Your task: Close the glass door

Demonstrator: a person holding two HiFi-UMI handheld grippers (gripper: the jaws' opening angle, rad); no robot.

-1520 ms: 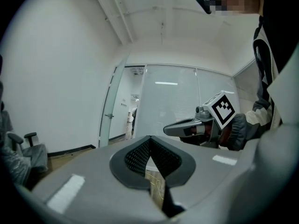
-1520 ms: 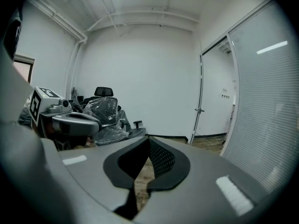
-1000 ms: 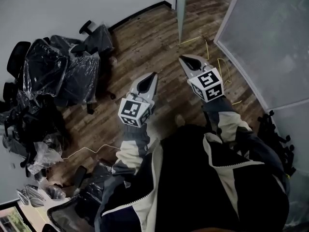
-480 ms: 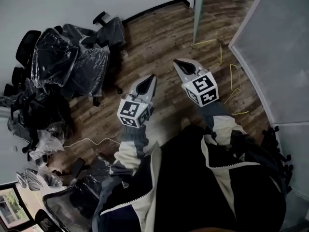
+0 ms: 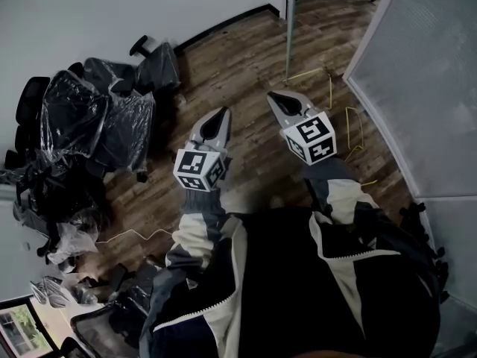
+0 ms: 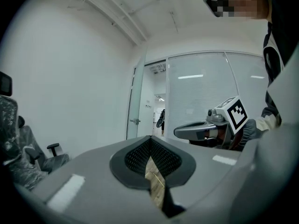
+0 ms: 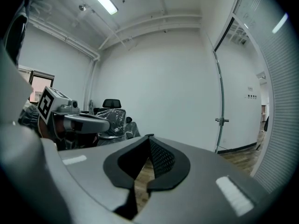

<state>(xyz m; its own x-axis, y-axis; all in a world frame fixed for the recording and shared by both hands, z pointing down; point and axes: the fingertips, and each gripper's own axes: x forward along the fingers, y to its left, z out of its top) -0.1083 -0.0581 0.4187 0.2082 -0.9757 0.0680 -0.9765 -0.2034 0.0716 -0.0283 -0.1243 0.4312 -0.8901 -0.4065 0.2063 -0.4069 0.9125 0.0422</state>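
- Grippers: we hold the left gripper [image 5: 220, 115] and the right gripper [image 5: 276, 97] side by side above the wood floor [image 5: 238, 58]. Both point toward the doorway, and neither touches anything.
- Left gripper jaws: we read them as closed, tips together, with nothing clamped. Only floor shows through the narrow slit behind the pads.
- Right gripper jaws: we read them as closed as well, tips meeting, with nothing between them.
- Glass door [image 6: 136, 101]: it stands open ahead of both grippers and well apart from them. Its handle [image 6: 135, 121] sits at mid height on the leaf. In the head view we see the door only as a thin upright edge at the top, just beyond the right gripper's tips.
- Doorway: to the right of the open leaf in the left gripper view, we see a lit corridor.
- Frosted partition [image 5: 425, 66]: it runs along the right side, near the right gripper but apart from it.
- Yellow cable [image 5: 329, 80]: it lies on the floor between the door edge and the partition.
- Office chairs [image 5: 97, 118]: wrapped in plastic, they are stacked against the white wall [image 5: 89, 13] on the left, well apart from the left gripper.
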